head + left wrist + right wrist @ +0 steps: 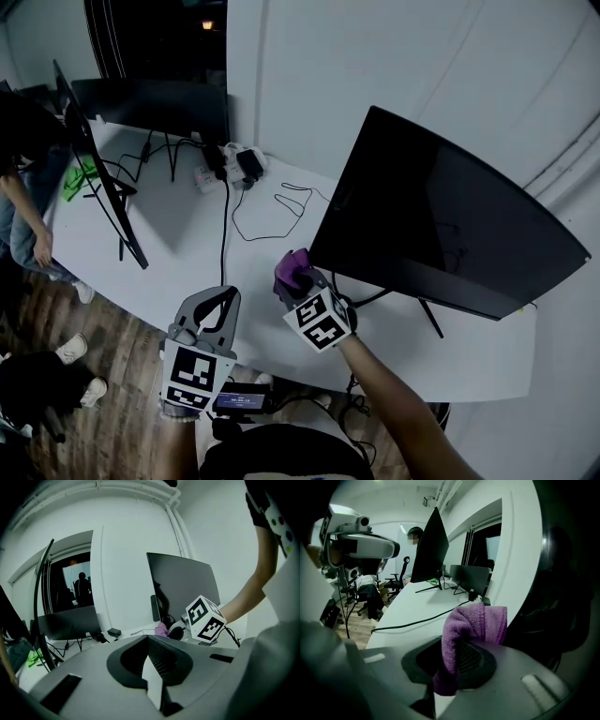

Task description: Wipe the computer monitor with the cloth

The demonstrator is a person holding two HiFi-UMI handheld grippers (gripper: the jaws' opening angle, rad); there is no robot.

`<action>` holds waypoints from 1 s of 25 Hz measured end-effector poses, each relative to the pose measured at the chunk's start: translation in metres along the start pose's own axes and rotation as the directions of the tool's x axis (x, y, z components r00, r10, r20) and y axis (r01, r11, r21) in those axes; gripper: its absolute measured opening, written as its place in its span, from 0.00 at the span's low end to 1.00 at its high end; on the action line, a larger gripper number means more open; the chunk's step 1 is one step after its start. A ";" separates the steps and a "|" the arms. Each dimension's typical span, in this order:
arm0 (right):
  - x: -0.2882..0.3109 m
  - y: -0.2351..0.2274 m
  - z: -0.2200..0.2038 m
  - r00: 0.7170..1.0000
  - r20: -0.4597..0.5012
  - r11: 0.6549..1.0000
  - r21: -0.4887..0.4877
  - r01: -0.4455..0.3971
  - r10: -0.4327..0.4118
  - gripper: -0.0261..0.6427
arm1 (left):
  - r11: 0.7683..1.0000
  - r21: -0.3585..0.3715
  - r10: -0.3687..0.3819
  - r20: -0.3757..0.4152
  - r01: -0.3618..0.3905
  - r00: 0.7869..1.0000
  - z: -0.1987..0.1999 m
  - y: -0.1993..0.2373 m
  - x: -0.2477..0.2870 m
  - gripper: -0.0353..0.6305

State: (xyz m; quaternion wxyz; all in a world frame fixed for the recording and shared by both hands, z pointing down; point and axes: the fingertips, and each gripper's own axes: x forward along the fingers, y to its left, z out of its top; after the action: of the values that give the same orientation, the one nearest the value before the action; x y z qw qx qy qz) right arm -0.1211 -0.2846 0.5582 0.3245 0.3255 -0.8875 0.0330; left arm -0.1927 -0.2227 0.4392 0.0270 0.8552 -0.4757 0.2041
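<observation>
Obs: large black flat-screen computer monitor [441, 216] stands on its thin stand near the right end of the white table [187, 225], screen turned toward the table's front edge. Screen is dark, and no smears can be made out in this light.

Right gripper [298, 281]: clenched on the purple terry cloth [289, 267]. The right gripper view shows the cloth [473, 620] bunched over and between the jaws, with a fold hanging below. The cloth sits at the monitor's lower left corner, just beside the bezel. Contact with the glass cannot be confirmed from any view.

Left gripper [226, 294]: jaws together with nothing between them, held low over the table's front edge and well apart from the monitor. Its own view shows the shut jaws [148, 639] facing the screen [183, 583].

Judgement: wiping is at its start, or at the start of a pass from the bottom corner.

Method notes for the step:
- Press the padded bulge of cloth flat to the glass, not the jaw tips, since hard plastic could scratch it.
- Use light, even pressure. The stand looks slim and the panel may rock or slide toward the table's back edge.
- Make overlapping strokes across, working corner to corner.
- Steady the bezel with the free gripper if the panel wobbles.
- Watch the loose black cable [225, 225] near the stand.
</observation>
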 end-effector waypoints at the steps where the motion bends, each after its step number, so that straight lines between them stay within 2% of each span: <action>1: 0.002 0.003 0.001 1.000 -0.003 1.000 -0.014 -0.009 0.009 0.14 | 1.000 0.001 0.001 -0.002 -0.001 1.000 -0.001 0.001 -0.001 0.06; 5: 0.006 0.011 0.003 0.999 -0.021 0.996 -0.079 -0.046 0.044 0.14 | 1.000 0.000 0.004 -0.007 -0.004 1.000 -0.003 0.003 -0.001 0.06; 9: 0.006 0.007 0.006 0.999 -0.017 0.998 -0.042 -0.046 0.045 0.14 | 1.000 0.001 0.000 -0.007 0.000 1.000 -0.003 0.002 0.000 0.06; 16: -0.005 -0.019 -0.002 1.000 0.003 0.985 0.170 0.011 -0.012 0.14 | 1.000 0.005 -0.017 0.003 0.017 1.000 0.002 -0.004 0.005 0.06; 20: -0.015 -0.032 0.000 0.998 0.047 0.943 0.332 0.017 -0.034 0.14 | 1.000 0.009 -0.027 0.009 0.027 1.000 0.005 -0.009 0.008 0.06; 25: -0.027 -0.040 0.012 0.990 0.126 0.877 0.481 -0.013 -0.055 0.14 | 0.999 0.015 -0.034 0.016 0.034 0.999 0.010 -0.014 0.010 0.06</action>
State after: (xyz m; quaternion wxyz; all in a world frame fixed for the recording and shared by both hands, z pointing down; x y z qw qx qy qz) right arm -0.0886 -0.3043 0.5264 0.1725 0.4072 -0.8679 0.2264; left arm -0.1739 -0.2254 0.4359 0.0201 0.8650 -0.4597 0.2000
